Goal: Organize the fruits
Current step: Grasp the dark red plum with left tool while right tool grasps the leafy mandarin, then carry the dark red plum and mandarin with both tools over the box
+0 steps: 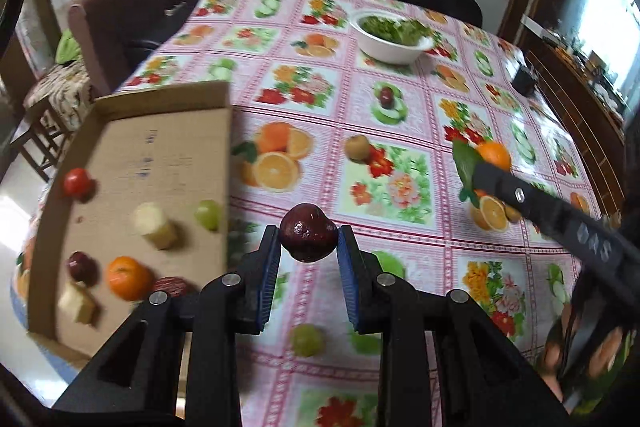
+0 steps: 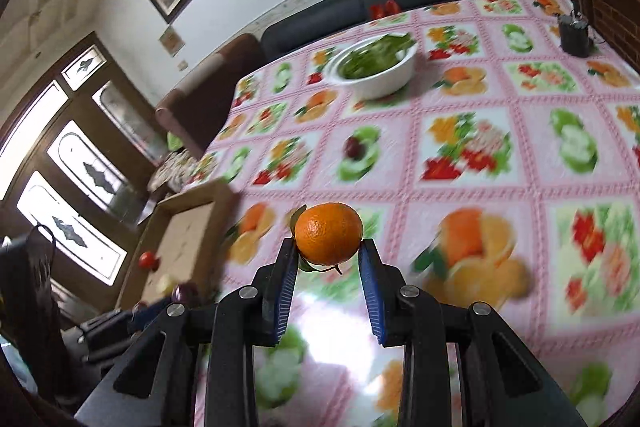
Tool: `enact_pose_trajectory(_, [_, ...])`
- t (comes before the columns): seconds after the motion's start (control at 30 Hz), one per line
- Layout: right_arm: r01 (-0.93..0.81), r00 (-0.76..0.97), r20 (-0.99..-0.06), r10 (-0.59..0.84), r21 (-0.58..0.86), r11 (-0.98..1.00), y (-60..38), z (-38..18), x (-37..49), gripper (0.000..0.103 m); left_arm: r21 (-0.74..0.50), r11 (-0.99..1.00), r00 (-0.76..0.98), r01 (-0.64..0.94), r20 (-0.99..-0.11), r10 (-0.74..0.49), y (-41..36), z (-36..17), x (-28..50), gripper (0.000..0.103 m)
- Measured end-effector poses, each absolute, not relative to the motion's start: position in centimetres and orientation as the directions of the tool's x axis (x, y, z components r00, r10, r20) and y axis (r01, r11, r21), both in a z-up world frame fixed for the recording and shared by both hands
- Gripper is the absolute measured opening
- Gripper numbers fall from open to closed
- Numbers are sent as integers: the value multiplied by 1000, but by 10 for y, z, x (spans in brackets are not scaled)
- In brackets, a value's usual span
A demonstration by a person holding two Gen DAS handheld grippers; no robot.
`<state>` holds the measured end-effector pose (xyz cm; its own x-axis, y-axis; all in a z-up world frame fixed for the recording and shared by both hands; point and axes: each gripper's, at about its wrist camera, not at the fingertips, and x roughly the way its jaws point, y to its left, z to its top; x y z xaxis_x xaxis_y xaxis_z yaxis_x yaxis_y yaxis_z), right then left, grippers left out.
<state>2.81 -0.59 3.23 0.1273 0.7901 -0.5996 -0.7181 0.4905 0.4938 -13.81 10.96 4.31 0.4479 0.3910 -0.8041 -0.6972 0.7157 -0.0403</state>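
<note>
Fruits: you carry two of them, and the rest lie split between the cardboard tray (image 1: pixel 168 147) and the tablecloth (image 1: pixel 400 99).
Left gripper (image 1: pixel 308 243): your blue pads are pinched on a dark red plum (image 1: pixel 307 238), lifted clear of the cloth, just right of the tray's edge.
Right gripper (image 2: pixel 329 251): your pads are clamped on a mandarin (image 2: pixel 329 239) with a small leaf and stem attached, held above the cloth.
Tray contents: a red tomato-like fruit (image 1: pixel 77 182), a green grape (image 1: pixel 208 214), two pale cut pieces (image 1: pixel 154 227), another mandarin (image 1: pixel 127 277) and a second dark plum (image 1: pixel 80 266) (a dark red item at the near edge is partly hidden behind your gripper).
Loose on the cloth: a small dark fruit (image 1: pixel 386 95) mid-table, a brownish fruit (image 1: pixel 357 147) nearer you, and a green grape (image 1: pixel 306 339) below your left fingers.
White bowl (image 1: pixel 390 41): it sits at the far side, holding green leaves.
Dark small object (image 2: pixel 574 37): it stands near the far right table edge; you cannot tell what it is.
</note>
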Motion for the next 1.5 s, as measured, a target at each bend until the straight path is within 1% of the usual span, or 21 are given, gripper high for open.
enact_pose_trajectory(0.23, [-776,110,-590,800,452,439,3,44,-24,32,-32,669,429,-742,-790,438,120,48,-167,26])
enact_pose_trajectory(0.53, [-808,69,-589,805,440,391,20,47,-59,32,-36,636,417,-771,-783,462,133,49,-187,26])
enact_pose_trajectory(1.17, [-827,43,-592,805,431,362,24,52,-82,32,-16,584,388,-812,-762,519,148,56,-208,26])
enact_pose_trajectory(1.5, [-839,20,-607,794,422,344,36,49,-89,32,-50,550,379,-834,-776,504,168,53,-225,26])
